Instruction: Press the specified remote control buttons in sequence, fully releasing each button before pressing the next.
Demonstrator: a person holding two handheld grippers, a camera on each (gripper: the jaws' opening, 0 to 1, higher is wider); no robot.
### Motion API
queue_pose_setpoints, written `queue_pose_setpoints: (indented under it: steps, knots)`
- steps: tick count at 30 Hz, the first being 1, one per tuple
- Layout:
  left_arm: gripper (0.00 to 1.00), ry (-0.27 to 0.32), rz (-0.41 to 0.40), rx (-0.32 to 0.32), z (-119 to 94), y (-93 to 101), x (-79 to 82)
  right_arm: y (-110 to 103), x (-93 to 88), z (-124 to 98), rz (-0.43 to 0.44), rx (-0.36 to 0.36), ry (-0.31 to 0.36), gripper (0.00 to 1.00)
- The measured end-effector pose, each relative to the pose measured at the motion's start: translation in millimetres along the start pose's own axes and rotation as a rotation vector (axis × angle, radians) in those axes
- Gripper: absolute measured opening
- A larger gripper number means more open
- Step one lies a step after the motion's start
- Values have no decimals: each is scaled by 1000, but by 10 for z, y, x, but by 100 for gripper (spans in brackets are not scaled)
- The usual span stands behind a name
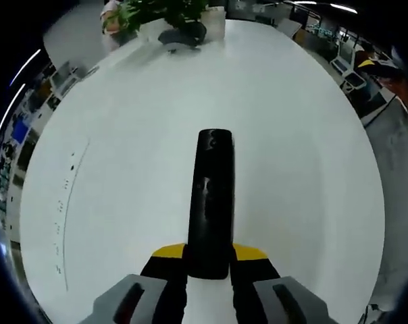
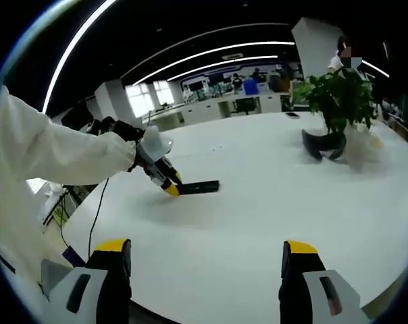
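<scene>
White table (image 2: 271, 223) in office holds remote (image 1: 210, 202).

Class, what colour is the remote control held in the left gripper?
Black remote control, clearest in the left gripper view.

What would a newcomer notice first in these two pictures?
The long black plastic remote control, gripped at its near end by the left tongs over the wide white table. In the right gripper view, the right tongs stand open; a green potted plant stands far right on the table.
</scene>
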State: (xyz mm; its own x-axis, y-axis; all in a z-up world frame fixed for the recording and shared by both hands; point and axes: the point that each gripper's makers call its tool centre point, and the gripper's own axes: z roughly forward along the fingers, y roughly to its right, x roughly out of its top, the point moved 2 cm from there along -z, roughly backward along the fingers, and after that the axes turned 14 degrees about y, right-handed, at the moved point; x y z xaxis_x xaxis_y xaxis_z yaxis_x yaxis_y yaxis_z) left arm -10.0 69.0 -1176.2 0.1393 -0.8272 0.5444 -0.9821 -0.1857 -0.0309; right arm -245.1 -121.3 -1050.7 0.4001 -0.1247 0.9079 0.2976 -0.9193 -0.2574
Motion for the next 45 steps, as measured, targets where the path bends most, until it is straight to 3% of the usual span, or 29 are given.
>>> queue_pose_setpoints:
  steps: [3,6,10,17,26,34,45]
  knots:
    - [23,-11,-5,4,4,51,-2,-21,-2,-12,-2,6,0,90]
    - [23,-21,-4,3,6,124,-10,-43,-3,-27,-9,15,-2,81]
    - [23,-17,-6,2,-6,217,-24,-89,34,-46,2,28,14,81]
    - [23,-16,3,-2,-20,443,-23,-168,26,-108,-9,55,4,60]
    - [23,-28,2,-1,-43,701,-38,-280,7,-198,-34,83,-11,42]
    - [23,-41,7,-3,-62,929,-50,-258,10,-304,-61,59,-17,20]
    - [23,-48,-6,3,-86,1197,-71,-296,-5,-431,-99,62,-27,5]
